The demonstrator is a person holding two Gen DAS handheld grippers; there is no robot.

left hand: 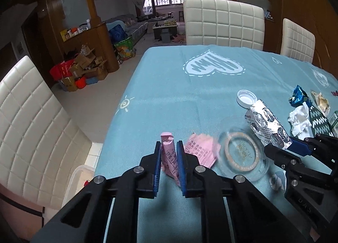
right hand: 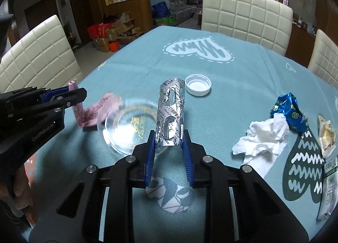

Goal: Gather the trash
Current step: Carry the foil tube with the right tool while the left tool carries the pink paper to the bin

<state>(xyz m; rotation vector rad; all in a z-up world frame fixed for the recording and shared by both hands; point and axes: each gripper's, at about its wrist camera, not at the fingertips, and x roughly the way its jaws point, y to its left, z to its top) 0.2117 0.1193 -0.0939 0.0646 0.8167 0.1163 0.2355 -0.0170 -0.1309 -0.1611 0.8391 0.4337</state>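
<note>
My left gripper [left hand: 169, 148] is shut on a strip of pink printed paper [left hand: 168, 154], whose loose end [left hand: 200, 152] trails right over the blue tablecloth [left hand: 169, 86]. From the right wrist view the same gripper [right hand: 74, 93] shows at the left, pinching the pink paper [right hand: 93, 114]. My right gripper [right hand: 169, 137] is shut on a curled silver blister pack [right hand: 170, 112], which stands up between its blue pads. The left wrist view has that blister pack [left hand: 266, 124] held by the right gripper [left hand: 287, 148] at the right edge. A clear plastic lid [right hand: 128, 126] lies between the two grippers.
A white bottle cap [right hand: 198, 85], a crumpled white tissue [right hand: 262, 139], a blue wrapper [right hand: 289, 112] and a small yellow wrapper [right hand: 326, 137] lie on the cloth to the right. White padded chairs [right hand: 247, 12] ring the table. A clear bin [left hand: 80, 177] stands on the floor left of the table.
</note>
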